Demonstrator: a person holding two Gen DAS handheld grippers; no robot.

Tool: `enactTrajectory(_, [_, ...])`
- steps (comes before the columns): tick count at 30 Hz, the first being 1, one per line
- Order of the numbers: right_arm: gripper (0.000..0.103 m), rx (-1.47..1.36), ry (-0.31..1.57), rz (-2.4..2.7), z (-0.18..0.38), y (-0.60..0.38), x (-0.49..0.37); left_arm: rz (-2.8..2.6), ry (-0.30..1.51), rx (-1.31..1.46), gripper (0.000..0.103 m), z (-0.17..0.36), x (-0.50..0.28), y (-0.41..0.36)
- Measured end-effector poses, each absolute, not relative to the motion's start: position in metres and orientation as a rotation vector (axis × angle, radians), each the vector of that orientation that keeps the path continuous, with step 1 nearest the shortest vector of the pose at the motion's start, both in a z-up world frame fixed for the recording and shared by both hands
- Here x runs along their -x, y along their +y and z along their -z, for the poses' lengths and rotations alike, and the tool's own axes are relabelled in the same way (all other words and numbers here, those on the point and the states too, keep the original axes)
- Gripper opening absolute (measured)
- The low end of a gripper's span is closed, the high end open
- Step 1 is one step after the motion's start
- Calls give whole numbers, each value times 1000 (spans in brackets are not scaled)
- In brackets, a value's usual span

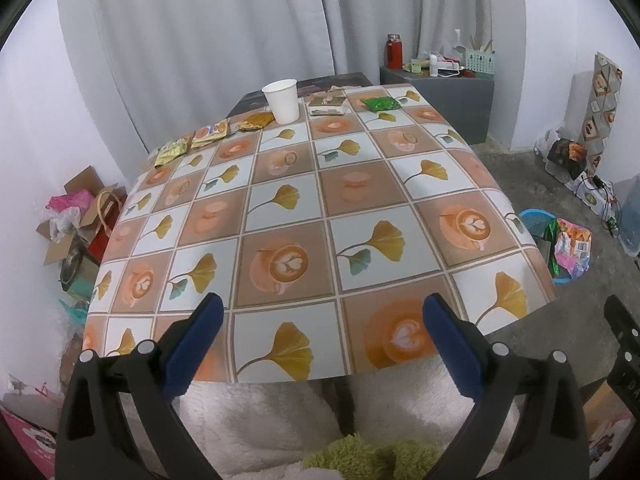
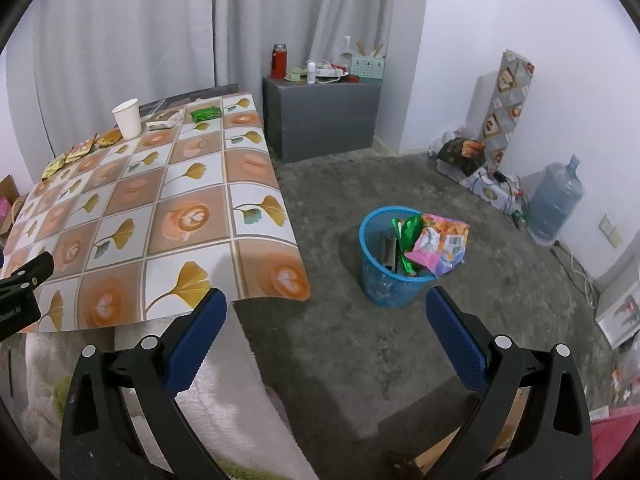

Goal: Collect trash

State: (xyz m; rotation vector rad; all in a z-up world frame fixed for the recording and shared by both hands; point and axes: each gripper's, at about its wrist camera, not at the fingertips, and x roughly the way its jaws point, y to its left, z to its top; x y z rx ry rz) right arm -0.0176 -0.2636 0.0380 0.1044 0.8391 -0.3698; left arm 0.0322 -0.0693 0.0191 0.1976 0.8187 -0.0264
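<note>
Blue-padded and spread wide with nothing between them, the fingers of your left gripper (image 1: 320,320) hung over the near edge of the table (image 1: 360,184), and your right gripper (image 2: 326,312) gaped just as empty above the concrete floor (image 2: 500,280) beside it. Along the far edge lay the trash: a white paper cup (image 1: 281,101) standing upright, a brown wrapper (image 1: 256,121) just beside it, two yellowish wrappers (image 1: 192,142) further left, a small carton (image 1: 328,105) and a green wrapper (image 1: 380,103) to its right. The blue mesh bin (image 2: 394,258), off the table's right side, held crumpled packets that rose above its rim.
</note>
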Motion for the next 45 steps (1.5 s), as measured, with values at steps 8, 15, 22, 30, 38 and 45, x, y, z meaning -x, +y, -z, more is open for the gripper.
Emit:
enactTrajectory(8, [96,-108,841,368,-38,-266,17,35,845,-195,98,-15,-34,-71])
enactTrajectory(15, [96,-104,835,375,-37,-266,18,48,856,-178,98,-13,-33,-73])
enactTrajectory(22, [96,-103,832,376,-37,-266,17,51,861,-173,98,-11,-34,-73])
enactTrajectory(30, [96,-104,829,378,-37,-265,18,47,868,-169,98,-10,-34,-72])
enactTrajectory(38, [96,-104,827,376,-37,-266,18,46,867,-168,98,-10,-33,-73])
enactTrajectory(45, [96,-104,828,375,-37,-267,18,46,866,-168,98,-10,-34,-72])
